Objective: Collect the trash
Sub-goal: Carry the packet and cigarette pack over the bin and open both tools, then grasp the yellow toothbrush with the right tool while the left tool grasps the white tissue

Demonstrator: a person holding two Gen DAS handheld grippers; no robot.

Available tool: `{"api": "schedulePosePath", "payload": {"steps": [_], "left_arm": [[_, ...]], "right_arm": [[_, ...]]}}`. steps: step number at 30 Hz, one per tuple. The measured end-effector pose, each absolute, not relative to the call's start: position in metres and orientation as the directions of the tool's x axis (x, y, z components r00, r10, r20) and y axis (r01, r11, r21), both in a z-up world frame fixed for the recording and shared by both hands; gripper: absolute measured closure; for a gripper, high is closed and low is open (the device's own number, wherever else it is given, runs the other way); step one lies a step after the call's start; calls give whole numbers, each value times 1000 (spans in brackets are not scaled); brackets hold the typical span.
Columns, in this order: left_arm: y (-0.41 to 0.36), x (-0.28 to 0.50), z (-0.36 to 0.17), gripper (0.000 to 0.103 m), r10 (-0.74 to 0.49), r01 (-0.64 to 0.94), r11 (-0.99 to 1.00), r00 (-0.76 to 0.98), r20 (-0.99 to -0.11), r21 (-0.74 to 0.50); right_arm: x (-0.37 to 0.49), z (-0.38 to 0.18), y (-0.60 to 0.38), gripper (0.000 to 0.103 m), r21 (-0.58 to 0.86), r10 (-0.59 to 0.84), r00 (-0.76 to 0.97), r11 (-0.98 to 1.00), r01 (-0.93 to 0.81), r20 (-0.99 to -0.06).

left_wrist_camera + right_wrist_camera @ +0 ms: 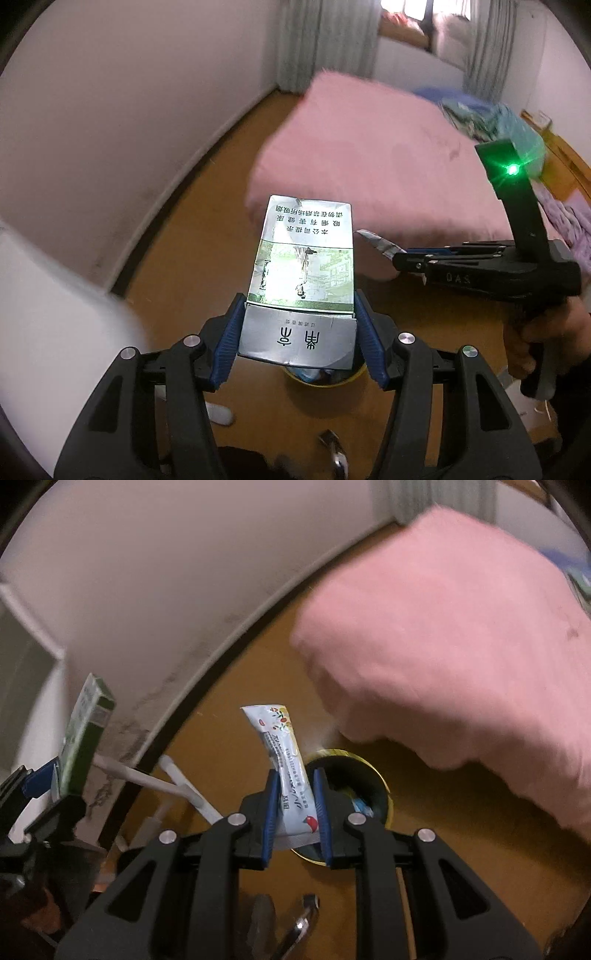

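Observation:
My left gripper (300,332) is shut on a silver and green cigarette pack (306,258), its blue pads pressing both long sides. The pack hangs over a small yellow-rimmed bin (321,378) on the wooden floor. My right gripper (295,805) is shut on a white snack sachet (286,753) that sticks up between the pads. Right behind it stands the same bin (384,775), dark inside with some blue trash. In the left wrist view the right gripper (397,258) shows from the side with the sachet's tip (373,240). The right wrist view shows the left gripper (48,786) holding the pack (86,731).
A bed with a pink cover (369,155) fills the right side, close to the bin. A white wall (110,110) with a dark skirting curves along the left. White sticks (184,786) lie on the floor near the wall. A person's hand (532,343) holds the right gripper's handle.

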State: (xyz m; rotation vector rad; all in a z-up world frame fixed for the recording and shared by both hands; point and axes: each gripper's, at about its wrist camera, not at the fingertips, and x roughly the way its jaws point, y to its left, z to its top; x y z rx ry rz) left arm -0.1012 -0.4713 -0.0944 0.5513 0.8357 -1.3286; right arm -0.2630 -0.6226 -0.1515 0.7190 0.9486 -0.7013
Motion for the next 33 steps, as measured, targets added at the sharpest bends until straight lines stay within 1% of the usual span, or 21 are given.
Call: {"api": "schedulePosePath", "payload": {"steps": [4,7,10,12,15,19,21,22,23,25,26,27,28,29,31,33], "left_arm": [[-520,-99,-166,47,-538,973,186,-17,-843,-139],[-544,-95,-215,47,-459,968,204,-35,-888,-143],[-555,-92,-241,47,-418,957,231,-67,-906,-177],[-561,-88,-248,47,-406,953,236,-81,-910,-190],[-566,-93,-257,47,-398,948,241,-101,-912,-209],[-563,-99,-250,46,-401,949,237,-101,-911,-210],[-561,-101,-244,41,-403,952,236,-87,-911,-195],[-562,-101,-241,34,-408,954,234,-80,-910,-189],[-559,-102,-236,32,-414,954,232,-78,-907,-188],[-558,-104,-226,31,-432,957,223,-75,-899,-187],[-557,-103,-221,31,-436,957,222,-72,-897,-185],[-557,-104,-216,30,-441,957,221,-71,-894,-185],[-555,-104,-207,29,-454,956,219,-76,-888,-193],[-555,-104,-202,25,-462,956,216,-78,-883,-198],[-550,-109,-183,19,-487,960,203,-73,-870,-194],[-542,-116,-158,15,-515,966,181,-65,-855,-183]], "right_arm": [[-268,-217,-637,83,217,-148,339,523,824,-929],[-269,-252,-642,83,234,-96,321,498,835,-942],[-270,-277,-649,83,242,-59,305,474,847,-951],[-269,-286,-652,83,251,-43,305,469,847,-951],[-271,-283,-655,83,261,-36,313,466,845,-949],[-276,-279,-664,83,278,-38,330,455,846,-943],[-278,-271,-665,83,289,-45,346,456,842,-937],[-279,-267,-664,83,291,-50,351,459,840,-935],[-279,-265,-665,83,293,-54,356,462,837,-933],[-279,-259,-666,79,300,-53,365,467,832,-930],[-279,-255,-666,68,299,-59,367,466,833,-929],[-281,-250,-665,53,299,-67,370,465,833,-926],[-283,-242,-664,48,299,-86,379,467,833,-921],[-285,-235,-663,43,297,-100,384,468,832,-918],[-290,-215,-661,41,296,-130,399,474,829,-908],[-297,-193,-660,34,292,-163,409,473,831,-898]]}}
